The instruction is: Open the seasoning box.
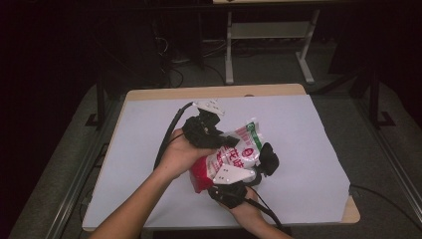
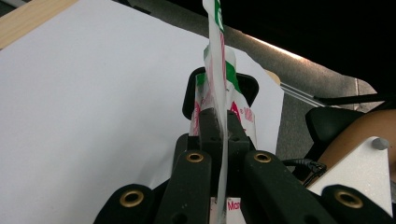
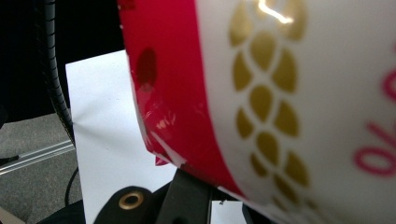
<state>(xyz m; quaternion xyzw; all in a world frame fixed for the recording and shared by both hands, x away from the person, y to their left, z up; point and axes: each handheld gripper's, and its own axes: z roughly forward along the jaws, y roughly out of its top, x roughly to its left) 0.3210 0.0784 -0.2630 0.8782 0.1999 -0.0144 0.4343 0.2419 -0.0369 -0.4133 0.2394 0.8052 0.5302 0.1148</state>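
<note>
Bag (image 1: 234, 152) clamped between left gripper (image 1: 219, 139), right gripper (image 1: 249, 172)

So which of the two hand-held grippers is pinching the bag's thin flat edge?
The left hand-held gripper: its jaws clamp the bag's thin flat edge. The right hand-held gripper is at the bag's lower, bulkier part, nearer the person.

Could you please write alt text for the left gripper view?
The left gripper is shut on the thin top edge of a white plastic bag with red and green print. Beneath lies a white sheet covering the wooden table.
</note>
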